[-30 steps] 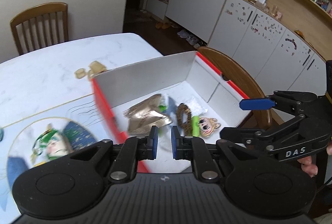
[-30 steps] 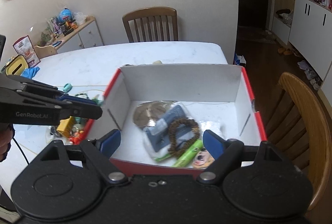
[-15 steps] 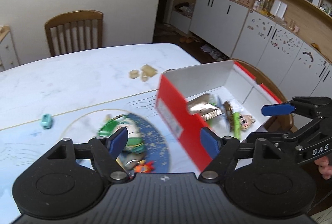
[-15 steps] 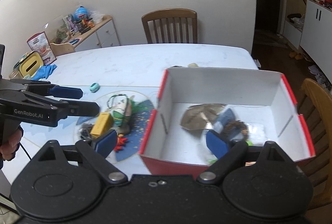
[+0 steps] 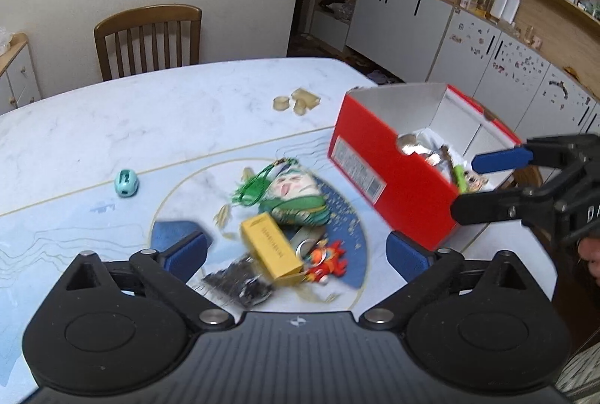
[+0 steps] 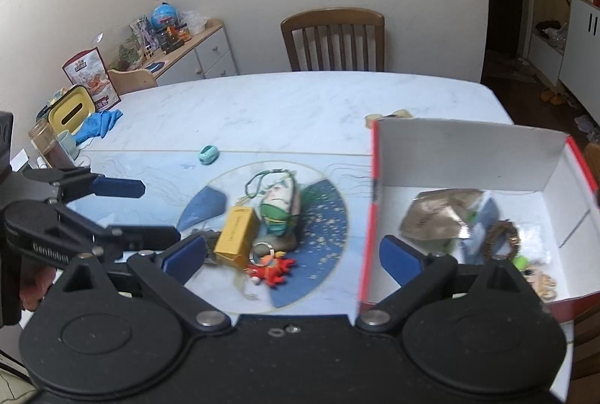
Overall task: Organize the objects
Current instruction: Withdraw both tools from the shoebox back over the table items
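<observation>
A red box (image 5: 375, 160) with a white inside (image 6: 468, 149) stands at the right and holds a bronze foil bag (image 6: 438, 213), a brown ring (image 6: 502, 239) and other small items. On the round blue mat lies a pile: a yellow carton (image 5: 272, 244) (image 6: 236, 235), a green and white plush (image 5: 296, 194) (image 6: 279, 205), a red crab keyring (image 5: 326, 259) (image 6: 272, 269) and a black pouch (image 5: 236, 282). My left gripper (image 5: 296, 254) hovers over the pile, jaws opening, gripping nothing. My right gripper (image 6: 292, 254) hangs beside the box, jaws opening, also empty.
A teal toy (image 5: 126, 183) lies alone left of the mat. Beige pieces (image 5: 296, 100) sit behind the box. A yellow tissue box (image 6: 71, 111), blue gloves (image 6: 99, 123) and a jar (image 6: 47, 145) crowd the far left edge. A wooden chair (image 6: 333, 40) stands behind the table.
Both grippers have swung left, from over the box to over the pile on the mat. The left jaws went from nearly shut to wide apart; the right jaws widened a little.
</observation>
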A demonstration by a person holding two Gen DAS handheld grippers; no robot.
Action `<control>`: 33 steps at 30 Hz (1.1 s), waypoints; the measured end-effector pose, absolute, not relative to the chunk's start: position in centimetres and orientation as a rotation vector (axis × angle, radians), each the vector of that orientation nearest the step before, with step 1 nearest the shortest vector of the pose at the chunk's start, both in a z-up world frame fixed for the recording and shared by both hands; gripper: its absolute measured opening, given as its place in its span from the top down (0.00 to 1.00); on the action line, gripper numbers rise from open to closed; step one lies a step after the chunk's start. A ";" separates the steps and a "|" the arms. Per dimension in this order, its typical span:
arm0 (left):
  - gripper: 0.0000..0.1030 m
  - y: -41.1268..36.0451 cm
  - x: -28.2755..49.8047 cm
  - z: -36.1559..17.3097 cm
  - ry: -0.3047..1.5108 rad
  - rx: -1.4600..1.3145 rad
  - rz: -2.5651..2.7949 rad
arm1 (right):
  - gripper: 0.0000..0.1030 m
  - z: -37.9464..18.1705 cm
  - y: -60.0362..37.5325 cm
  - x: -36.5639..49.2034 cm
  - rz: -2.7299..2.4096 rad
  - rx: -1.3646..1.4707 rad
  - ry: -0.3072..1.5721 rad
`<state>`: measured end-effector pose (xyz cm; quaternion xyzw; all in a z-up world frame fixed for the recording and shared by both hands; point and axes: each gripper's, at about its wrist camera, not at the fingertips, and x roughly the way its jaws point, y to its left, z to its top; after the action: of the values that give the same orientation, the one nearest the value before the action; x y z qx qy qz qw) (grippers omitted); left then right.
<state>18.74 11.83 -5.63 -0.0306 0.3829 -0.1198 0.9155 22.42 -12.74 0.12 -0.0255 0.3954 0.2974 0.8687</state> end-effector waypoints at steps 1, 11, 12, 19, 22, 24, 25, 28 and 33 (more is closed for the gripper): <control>0.00 12.1 18.6 -6.1 0.789 -0.057 -0.244 | 0.04 0.0 -12.2 22.5 0.622 -0.053 0.835; 0.00 14.9 18.9 -10.9 0.839 0.000 -0.197 | 0.05 -2.2 -7.3 22.8 0.599 -0.077 0.900; 0.00 15.0 18.9 -11.2 0.836 0.008 -0.195 | 0.05 -2.5 -6.8 22.8 0.594 -0.080 0.907; 0.00 15.4 19.6 -13.1 0.831 0.046 -0.208 | 0.12 -4.4 -4.1 23.9 0.560 -0.093 0.954; 0.00 15.4 19.8 -13.7 0.827 0.053 -0.214 | 0.17 -5.3 -3.1 24.4 0.548 -0.102 0.976; 0.00 15.4 20.0 -13.8 0.822 0.053 -0.222 | 0.19 -5.8 -2.5 24.7 0.550 -0.108 0.991; 0.00 15.4 20.1 -13.9 0.818 0.053 -0.228 | 0.21 -6.0 -2.1 24.8 0.552 -0.109 0.997; 0.00 15.4 20.3 -14.2 0.811 0.059 -0.241 | 0.24 -6.4 -1.2 25.1 0.564 -0.112 1.007; 0.01 15.4 20.7 -14.8 0.814 0.067 -0.260 | 0.30 -7.2 0.0 26.0 0.572 -0.108 1.032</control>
<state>20.71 15.36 -14.80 0.0324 0.3948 -0.1261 0.9095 25.98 0.04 -7.15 -0.0509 0.4863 0.2694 0.8297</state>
